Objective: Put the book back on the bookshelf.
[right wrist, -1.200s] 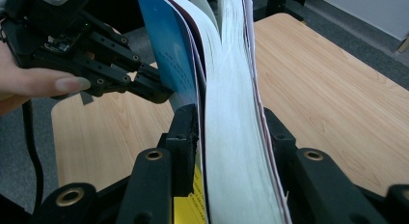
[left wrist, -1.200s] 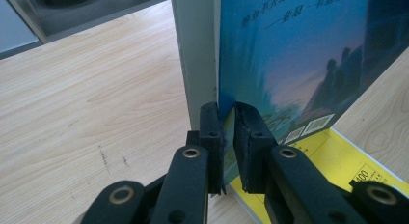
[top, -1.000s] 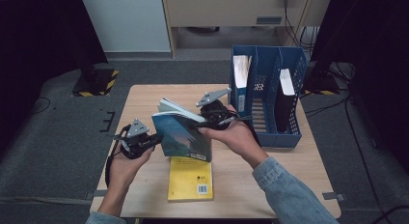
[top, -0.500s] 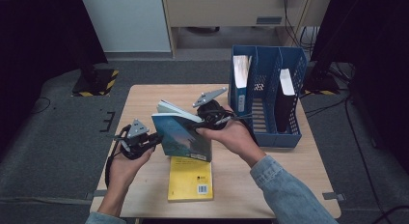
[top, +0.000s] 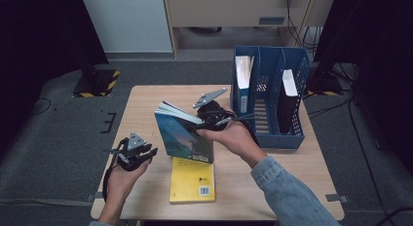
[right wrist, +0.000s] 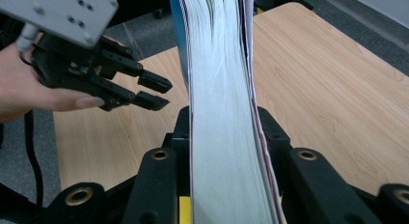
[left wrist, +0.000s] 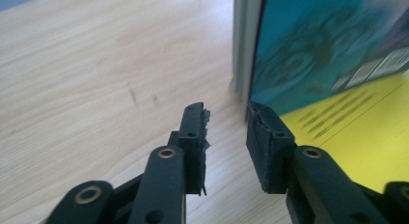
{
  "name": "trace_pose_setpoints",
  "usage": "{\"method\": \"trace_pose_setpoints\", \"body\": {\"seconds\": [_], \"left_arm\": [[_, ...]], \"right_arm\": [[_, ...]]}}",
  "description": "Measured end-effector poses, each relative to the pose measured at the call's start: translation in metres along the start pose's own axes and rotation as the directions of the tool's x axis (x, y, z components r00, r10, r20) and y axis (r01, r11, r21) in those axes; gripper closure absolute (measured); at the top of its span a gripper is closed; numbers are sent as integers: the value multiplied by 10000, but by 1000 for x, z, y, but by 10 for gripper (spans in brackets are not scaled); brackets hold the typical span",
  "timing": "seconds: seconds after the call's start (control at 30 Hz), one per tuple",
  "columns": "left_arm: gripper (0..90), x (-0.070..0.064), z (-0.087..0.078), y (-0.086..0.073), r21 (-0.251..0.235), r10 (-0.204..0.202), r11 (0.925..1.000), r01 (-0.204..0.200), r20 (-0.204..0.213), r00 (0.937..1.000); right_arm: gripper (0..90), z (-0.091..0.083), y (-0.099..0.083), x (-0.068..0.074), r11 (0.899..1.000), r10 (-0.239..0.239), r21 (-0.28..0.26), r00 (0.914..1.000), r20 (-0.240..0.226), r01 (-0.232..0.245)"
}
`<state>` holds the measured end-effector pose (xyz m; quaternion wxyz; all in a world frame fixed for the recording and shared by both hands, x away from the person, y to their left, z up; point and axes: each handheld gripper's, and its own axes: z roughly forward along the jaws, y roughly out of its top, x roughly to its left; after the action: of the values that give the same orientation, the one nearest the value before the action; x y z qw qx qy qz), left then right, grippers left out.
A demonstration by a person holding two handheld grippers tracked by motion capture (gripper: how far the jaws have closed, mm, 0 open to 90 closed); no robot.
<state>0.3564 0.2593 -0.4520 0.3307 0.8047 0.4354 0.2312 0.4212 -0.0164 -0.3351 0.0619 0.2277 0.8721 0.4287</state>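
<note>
Teal book (top: 184, 134): held upright above the counter (top: 146, 104), its lower edge over the top of the yellow book; its white page block (right wrist: 219, 113) is seen clamped between two black jaws in the right gripper view.
Right hand-held gripper (top: 202, 131): closed on the teal book's page edge, jaws pressed against both sides.
Left hand-held gripper (top: 153, 151): held off to the left of the teal book, apart from it; jaws parted by a modest gap with nothing between them, tips just short of the book's spine in the left gripper view (left wrist: 226, 132).
Yellow book (top: 193, 179): laid flat on the counter near its front edge, below the teal book.
Blue file rack (top: 267, 138): set at the far right of the counter, with upright books seen in its compartments.
</note>
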Motion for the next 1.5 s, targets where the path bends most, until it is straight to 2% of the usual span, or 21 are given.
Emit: {"method": "trace_pose_setpoints", "body": {"seconds": [0.13, 0.27, 0.57, 0.7, 0.77, 0.8, 0.83, 0.97, 1.17, 1.3, 1.5], "left_arm": [[651, 4, 4, -7, 89, -228, 9997, 228, -12, 9997], [632, 5, 10, -16, 378, -340, 9987, 337, 61, 9994], [610, 11, 12, -22, 550, -730, 9958, 736, -125, 9973], [495, 15, 12, -25, 523, -937, 9941, 948, -228, 9953], [384, 19, 13, -28, 526, -1199, 9913, 1210, -230, 9925], [356, 19, 13, -28, 526, -1199, 9913, 1210, -230, 9925], [356, 20, 14, -28, 596, -1222, 9906, 1234, -236, 9922], [233, 24, 17, -32, 871, -1364, 9864, 1395, -399, 9898], [177, 33, 18, -37, 973, -1715, 9793, 1776, -679, 9828], [140, 36, 21, -42, 1190, -1788, 9751, 1869, -750, 9810], [132, 36, 27, -45, 1521, -1631, 9737, 1693, -527, 9852]], "right_arm": [[678, 2, 0, 1, 10000, 30, 61, 10000, -50, -30], [686, 2, -1, -1, 9999, 97, 80, 9999, -53, -97], [691, 3, -1, -2, 9997, 202, 140, 9997, -107, -200], [690, 4, -2, -4, 9993, 366, 120, 9992, -144, -364], [695, 4, -1, -6, 9990, 431, 133, 9989, -168, -429], [695, 4, -1, -6, 9990, 431, 133, 9989, -168, -429], [697, 4, -1, -6, 9989, 452, 117, 9989, -138, -450], [715, 4, -1, -9, 9993, 370, 94, 9993, 26, -370], [723, 4, 0, -15, 9969, 793, -9, 9963, 334, -793], [722, 5, 0, -19, 9940, 1093, -89, 9936, 292, -1091], [720, 5, -1, -24, 9897, 1413, -243, 9897, 236, -1407]]}}
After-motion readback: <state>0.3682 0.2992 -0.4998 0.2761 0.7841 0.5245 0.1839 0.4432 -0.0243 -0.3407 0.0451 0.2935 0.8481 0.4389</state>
